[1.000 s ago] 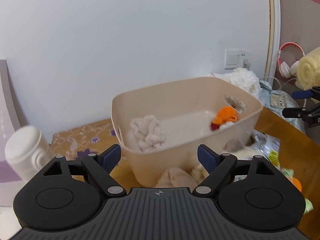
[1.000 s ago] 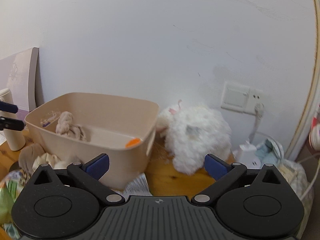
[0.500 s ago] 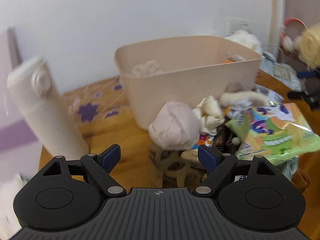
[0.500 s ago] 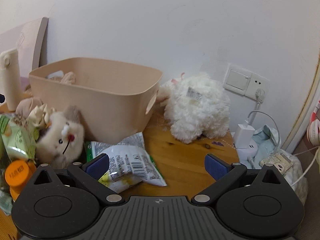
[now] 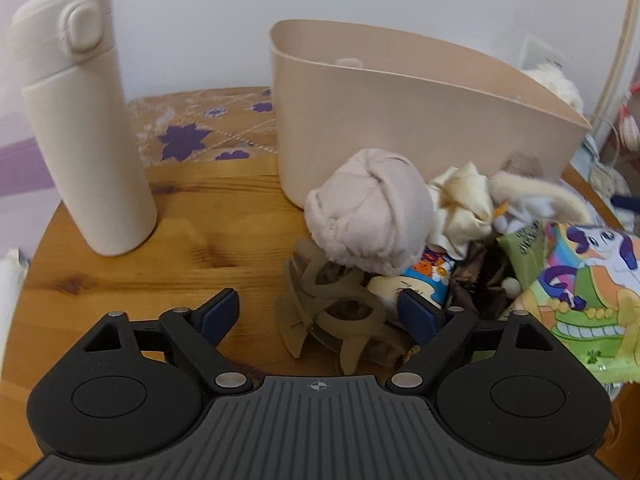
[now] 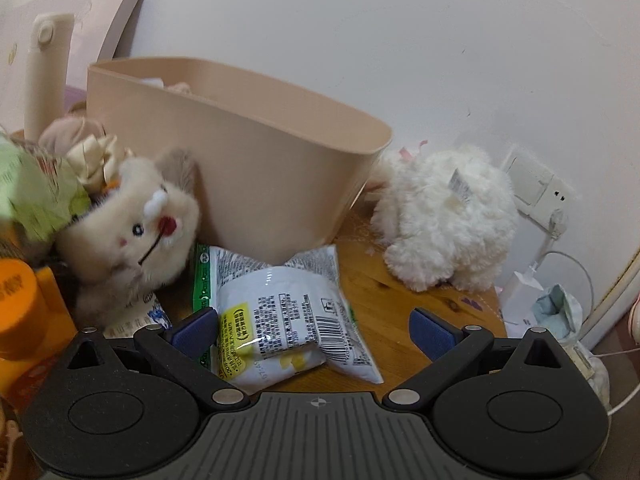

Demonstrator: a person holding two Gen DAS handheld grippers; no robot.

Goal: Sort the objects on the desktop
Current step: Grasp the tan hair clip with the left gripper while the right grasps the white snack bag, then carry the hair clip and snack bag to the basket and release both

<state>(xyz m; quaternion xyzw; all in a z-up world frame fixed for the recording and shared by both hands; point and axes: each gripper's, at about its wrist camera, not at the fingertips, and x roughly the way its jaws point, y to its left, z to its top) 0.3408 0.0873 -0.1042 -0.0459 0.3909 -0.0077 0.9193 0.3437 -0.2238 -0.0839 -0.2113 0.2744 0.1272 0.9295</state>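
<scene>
Risk: left claw (image 5: 318, 316), spread wide around hair clip (image 5: 340, 316), may snag the rolled sock (image 5: 370, 212) at 12 o'clock, toppling it.

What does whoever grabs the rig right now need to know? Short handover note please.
Left gripper: jaws open, empty, low over the table with the brown hair claw between them.
Right gripper: jaws open, empty, the white snack bag between them.
Beige bin stands at the back; something pale shows over its rim, contents otherwise hidden.
Left to sort, in front of the bin: rolled beige cloth, cream bow, cartoon snack pack, beige plush, orange bottle.
Cream flask stands upright to the left; white fluffy plush lies right of the bin.
</scene>
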